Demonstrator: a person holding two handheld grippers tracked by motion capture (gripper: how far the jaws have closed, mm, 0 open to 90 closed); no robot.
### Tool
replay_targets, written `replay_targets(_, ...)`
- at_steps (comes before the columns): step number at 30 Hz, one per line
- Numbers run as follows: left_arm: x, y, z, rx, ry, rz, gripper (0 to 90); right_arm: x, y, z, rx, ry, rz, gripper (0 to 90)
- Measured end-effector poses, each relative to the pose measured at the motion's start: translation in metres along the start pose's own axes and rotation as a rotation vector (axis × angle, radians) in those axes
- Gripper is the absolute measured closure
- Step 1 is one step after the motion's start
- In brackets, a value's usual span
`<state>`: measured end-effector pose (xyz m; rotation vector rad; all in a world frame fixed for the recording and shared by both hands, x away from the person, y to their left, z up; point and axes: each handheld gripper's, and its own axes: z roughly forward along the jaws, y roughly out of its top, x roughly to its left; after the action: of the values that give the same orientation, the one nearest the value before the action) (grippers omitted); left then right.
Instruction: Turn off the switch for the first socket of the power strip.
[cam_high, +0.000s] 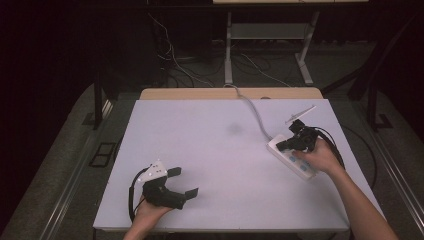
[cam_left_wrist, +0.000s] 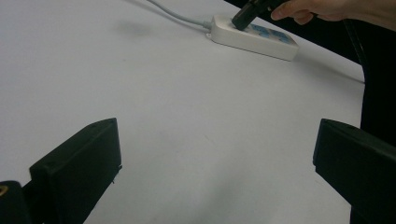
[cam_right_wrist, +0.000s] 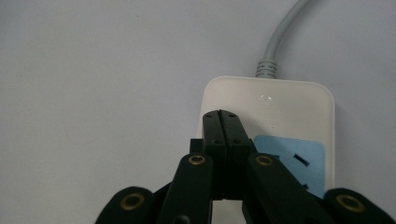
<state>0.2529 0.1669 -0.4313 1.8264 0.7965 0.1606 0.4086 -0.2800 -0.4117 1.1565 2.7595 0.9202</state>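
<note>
We see the right gripper (cam_high: 284, 145), jaws pressed together, empty, tips over the white power strip (cam_high: 292, 156) near the table's (cam_high: 210, 150) right edge, its grey cable (cam_high: 252, 110) behind, while the left gripper (cam_high: 184, 182) rests spread, well apart.

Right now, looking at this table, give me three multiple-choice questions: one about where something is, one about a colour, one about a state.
1. Where does the power strip lie on the white table?
A. near the right edge
B. at the centre
C. near the left edge

2. What colour are the strip's socket panels?
A. red
B. light blue
C. green

3. How do the jaws of the right tool stand?
A. wide open
B. shut on a plug
C. shut together, empty

Answers: 1 A, the high view shows it under the right hand. 2 B, the right gripper view shows a blue panel. 3 C, the jaws meet with nothing between, tips over the strip.
</note>
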Motion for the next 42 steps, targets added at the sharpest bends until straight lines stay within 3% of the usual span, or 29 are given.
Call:
replay_targets(4,0.0,0.0,-0.001,-0.006,0.0,-0.001,0.0,0.001,0.001,-0.004,-0.01,0.02,0.012,90.0)
replay_targets(7,0.0,0.0,-0.001,-0.006,-0.001,0.001,0.0,0.002,0.0,-0.007,0.006,0.004,0.008,90.0)
replay_targets(21,-0.002,0.0,-0.001,-0.008,-0.005,0.002,0.0,0.001,-0.007,-0.044,-0.089,-0.028,0.034,90.0)
replay_targets(32,-0.003,0.0,-0.002,-0.015,-0.005,-0.001,0.0,0.014,-0.017,-0.066,-0.138,-0.045,0.054,89.1)
replay_targets(42,-0.002,0.0,-0.003,-0.021,-0.005,-0.005,0.0,0.03,-0.031,-0.079,-0.25,-0.054,0.114,55.8)
